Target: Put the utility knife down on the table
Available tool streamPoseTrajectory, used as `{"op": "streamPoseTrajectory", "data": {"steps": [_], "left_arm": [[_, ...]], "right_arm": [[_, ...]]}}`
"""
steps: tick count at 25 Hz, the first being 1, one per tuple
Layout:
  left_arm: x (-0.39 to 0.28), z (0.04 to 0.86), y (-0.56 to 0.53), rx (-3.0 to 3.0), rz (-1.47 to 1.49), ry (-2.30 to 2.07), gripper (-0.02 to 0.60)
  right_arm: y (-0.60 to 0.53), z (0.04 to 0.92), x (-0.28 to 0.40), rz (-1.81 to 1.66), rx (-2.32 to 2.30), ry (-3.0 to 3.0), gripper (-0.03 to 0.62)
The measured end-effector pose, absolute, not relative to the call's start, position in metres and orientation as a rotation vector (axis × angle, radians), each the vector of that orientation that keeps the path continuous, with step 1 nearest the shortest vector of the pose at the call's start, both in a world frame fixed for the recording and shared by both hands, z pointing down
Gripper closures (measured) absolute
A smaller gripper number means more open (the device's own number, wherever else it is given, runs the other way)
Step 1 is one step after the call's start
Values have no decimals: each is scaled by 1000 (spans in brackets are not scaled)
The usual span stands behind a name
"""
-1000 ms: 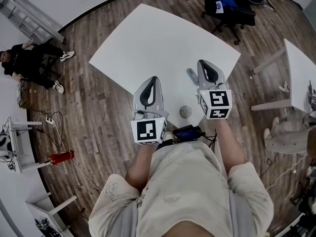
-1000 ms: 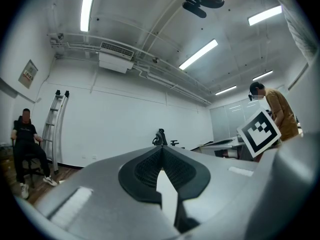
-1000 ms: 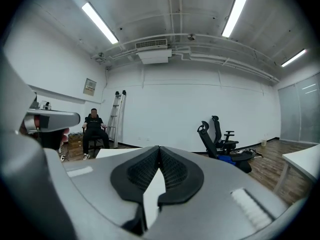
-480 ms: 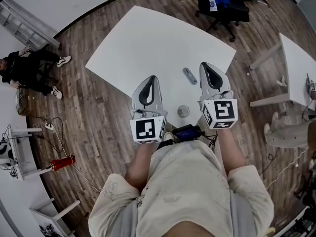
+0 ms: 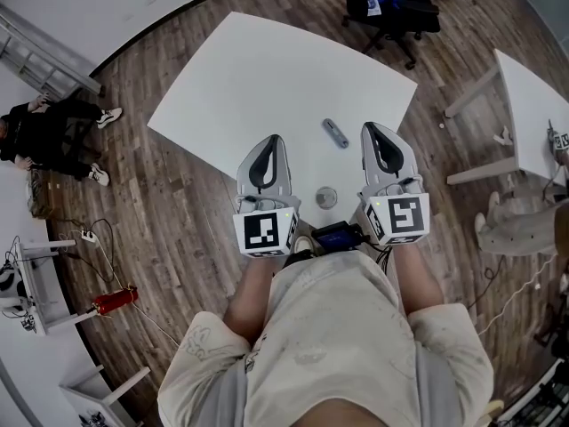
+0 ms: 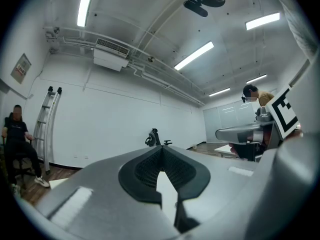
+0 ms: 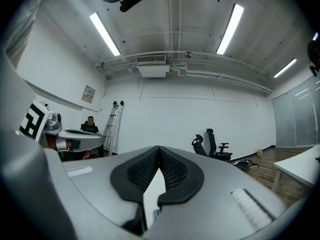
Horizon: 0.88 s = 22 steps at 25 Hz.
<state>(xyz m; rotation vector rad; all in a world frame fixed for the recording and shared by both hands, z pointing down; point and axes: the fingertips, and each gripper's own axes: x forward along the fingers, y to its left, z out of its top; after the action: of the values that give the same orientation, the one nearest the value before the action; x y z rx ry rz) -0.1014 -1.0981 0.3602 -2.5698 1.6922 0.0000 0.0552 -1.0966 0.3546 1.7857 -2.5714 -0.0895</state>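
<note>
Nearby, the utility knife (image 5: 335, 133) lies on the table (image 5: 249, 69) beside the closed right gripper (image 5: 374, 131).

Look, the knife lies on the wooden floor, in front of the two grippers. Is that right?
Not quite. The knife lies on the white table, not on the floor. The head view shows it. It is in front of the two grippers, the left gripper and the right gripper, as you said.

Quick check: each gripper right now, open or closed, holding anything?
Left gripper: closed, empty.
Right gripper: closed, empty; the utility knife lies on the table.
</note>
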Motion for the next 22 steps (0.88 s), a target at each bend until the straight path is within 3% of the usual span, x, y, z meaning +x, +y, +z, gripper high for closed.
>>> {"op": "streamPoseTrajectory", "data": {"steps": [22], "left_arm": [[-80, 362, -1123, -2587, 36, 1665, 563]], "right_arm": [[-1120, 366, 72, -157, 1847, -2572, 588]]}}
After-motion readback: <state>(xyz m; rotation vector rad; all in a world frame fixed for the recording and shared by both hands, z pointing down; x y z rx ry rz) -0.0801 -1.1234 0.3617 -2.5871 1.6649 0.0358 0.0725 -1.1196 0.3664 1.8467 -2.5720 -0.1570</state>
